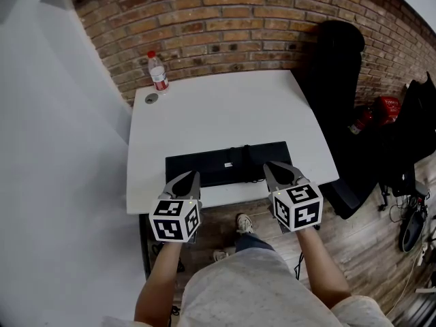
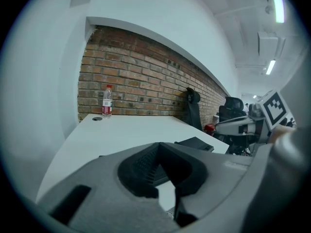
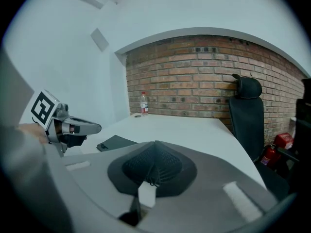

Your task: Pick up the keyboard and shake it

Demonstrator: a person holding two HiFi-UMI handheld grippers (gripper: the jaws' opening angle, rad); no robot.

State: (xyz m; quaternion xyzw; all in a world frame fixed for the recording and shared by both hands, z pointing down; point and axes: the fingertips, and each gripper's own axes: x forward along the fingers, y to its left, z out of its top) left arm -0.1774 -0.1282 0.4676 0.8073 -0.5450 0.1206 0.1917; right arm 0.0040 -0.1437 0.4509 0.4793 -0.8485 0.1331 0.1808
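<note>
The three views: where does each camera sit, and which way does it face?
Head view: from the person's head, steeply down on the table, keyboard, both forearms, left gripper and right gripper.
Left gripper view: from the left gripper, over its shut jaws toward the brick wall.
Right gripper view: likewise, from the right gripper.
Shared: both gripper views show the bottle.

Smooth matt white desk (image 1: 225, 107), and on it the keyboard (image 1: 225, 163) in dull black plastic. Rough red brick wall (image 1: 225, 19) behind, a clear glossy plastic bottle (image 1: 158, 72) there, wood-plank floor (image 1: 368, 244) with visible grain alongside.
</note>
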